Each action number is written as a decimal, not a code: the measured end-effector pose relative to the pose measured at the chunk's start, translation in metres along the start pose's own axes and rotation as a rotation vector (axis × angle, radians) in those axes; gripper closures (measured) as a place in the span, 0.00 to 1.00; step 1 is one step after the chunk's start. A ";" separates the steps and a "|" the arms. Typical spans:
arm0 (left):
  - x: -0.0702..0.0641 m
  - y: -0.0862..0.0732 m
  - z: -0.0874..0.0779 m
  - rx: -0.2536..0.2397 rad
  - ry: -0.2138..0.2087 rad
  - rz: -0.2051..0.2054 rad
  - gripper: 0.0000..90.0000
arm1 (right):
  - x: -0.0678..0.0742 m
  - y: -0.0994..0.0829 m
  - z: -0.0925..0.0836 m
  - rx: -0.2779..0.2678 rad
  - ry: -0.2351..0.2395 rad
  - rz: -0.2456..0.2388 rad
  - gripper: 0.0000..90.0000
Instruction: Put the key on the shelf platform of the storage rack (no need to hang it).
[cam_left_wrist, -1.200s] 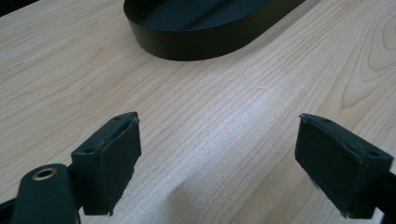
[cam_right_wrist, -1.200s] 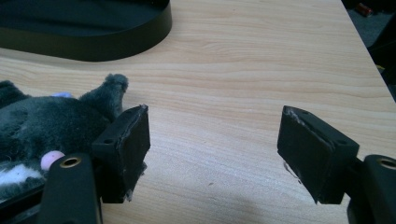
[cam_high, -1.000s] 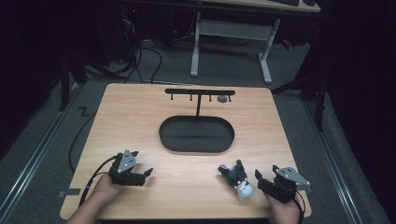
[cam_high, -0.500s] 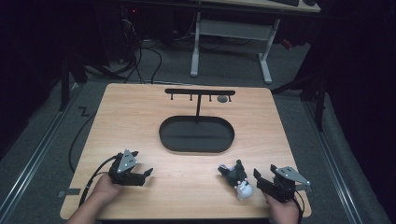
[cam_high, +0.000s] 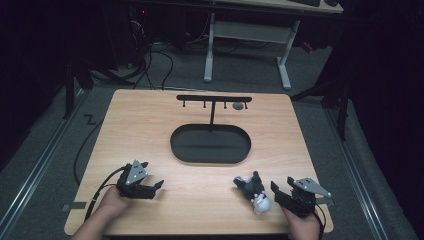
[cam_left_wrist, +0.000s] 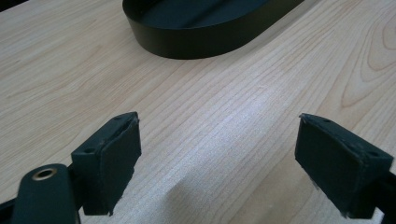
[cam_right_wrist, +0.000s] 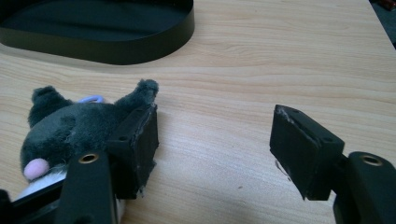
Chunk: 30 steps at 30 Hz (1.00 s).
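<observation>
A grey and white plush toy (cam_high: 252, 190) lies on the wooden table near the front right. In the right gripper view the plush toy (cam_right_wrist: 74, 130) rests against the outer side of the left jaw. My right gripper (cam_high: 276, 194) points left at it, and its jaws have just been closing. Nothing is between the jaws of the right gripper (cam_right_wrist: 215, 126), only bare wood. My left gripper (cam_high: 154, 176) rests at the front left with its jaws wide apart. The left gripper (cam_left_wrist: 219, 123) is open over bare table.
A black oval tray (cam_high: 210, 159) sits mid-table, with a black T-shaped hook stand (cam_high: 212, 98) rising from its far side and a small grey item (cam_high: 238, 106) hanging on it. The tray's wall (cam_left_wrist: 187, 44) lies ahead of both grippers. Table edges are close behind both hands.
The right gripper's jaws stand slightly narrower than before. Both hands and the plush toy have stayed in place.
</observation>
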<state>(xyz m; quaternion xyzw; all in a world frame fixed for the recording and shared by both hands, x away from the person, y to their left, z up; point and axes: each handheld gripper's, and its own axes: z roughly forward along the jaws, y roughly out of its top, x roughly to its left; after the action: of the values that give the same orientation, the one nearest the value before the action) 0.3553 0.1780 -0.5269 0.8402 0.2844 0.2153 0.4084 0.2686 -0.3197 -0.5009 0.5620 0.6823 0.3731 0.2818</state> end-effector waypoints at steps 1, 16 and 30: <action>0.000 0.000 0.000 0.002 0.000 0.002 0.17 | 0.000 0.001 -0.001 0.002 0.000 -0.007 0.38; -0.002 0.000 -0.001 0.001 0.013 0.015 0.17 | 0.003 0.008 -0.009 0.104 -0.035 -0.023 0.41; 0.000 -0.001 -0.001 -0.006 -0.001 0.003 0.17 | 0.006 0.024 -0.012 0.117 -0.033 0.004 0.39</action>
<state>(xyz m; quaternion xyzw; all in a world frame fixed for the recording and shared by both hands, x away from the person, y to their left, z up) 0.3543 0.1786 -0.5270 0.8395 0.2822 0.2164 0.4108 0.2711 -0.3137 -0.4736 0.5848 0.6973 0.3237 0.2588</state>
